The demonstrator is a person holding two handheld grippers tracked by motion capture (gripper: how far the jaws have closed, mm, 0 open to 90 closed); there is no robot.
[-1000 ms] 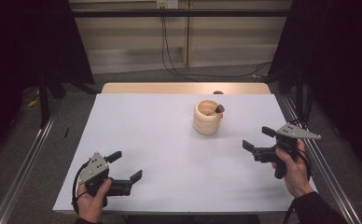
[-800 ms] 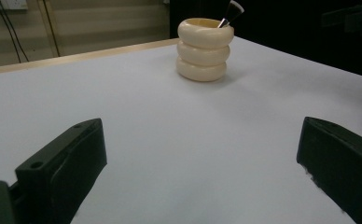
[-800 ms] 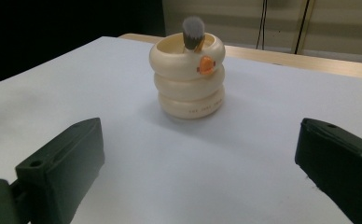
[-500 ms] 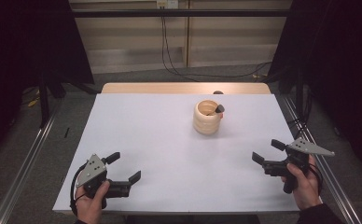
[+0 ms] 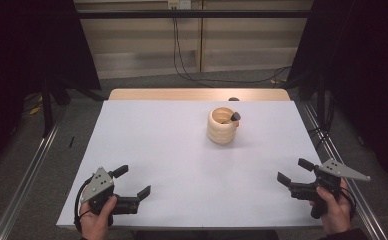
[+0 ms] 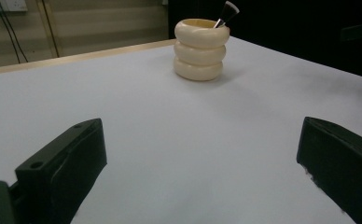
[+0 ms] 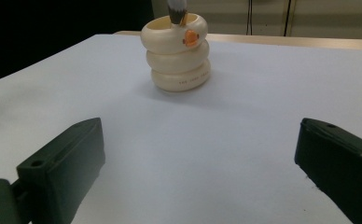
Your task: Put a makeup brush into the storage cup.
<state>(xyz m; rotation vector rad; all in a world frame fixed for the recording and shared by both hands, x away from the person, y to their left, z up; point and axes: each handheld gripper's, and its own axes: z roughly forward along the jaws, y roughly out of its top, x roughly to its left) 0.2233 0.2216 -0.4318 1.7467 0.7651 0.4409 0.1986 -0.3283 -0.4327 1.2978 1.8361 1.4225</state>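
Note:
A cream holder (image 5: 222, 125) shaped like three stacked rings stands upright on the white table (image 5: 182, 150), right of centre toward the back. A brush (image 5: 234, 116) with a dark bristle head leans out of its top. In the left gripper view the holder (image 6: 201, 49) rises far ahead with the brush (image 6: 227, 11) at its rim. In the right gripper view the holder (image 7: 176, 51) shows an orange mark on its upper ring. My left gripper (image 5: 132, 181) rests open at the front left corner. My right gripper (image 5: 294, 171) is open near the front right edge. Both hold nothing.
A bare wooden strip (image 5: 197, 94) runs along the table's far edge. Metal rails (image 5: 27, 170) flank the table on the floor at both sides. Cables (image 5: 182, 45) hang down the back wall. Dark curtains stand at left and right.
My right gripper has drawn back toward the front right edge of the table, away from the holder. The left gripper has barely shifted.

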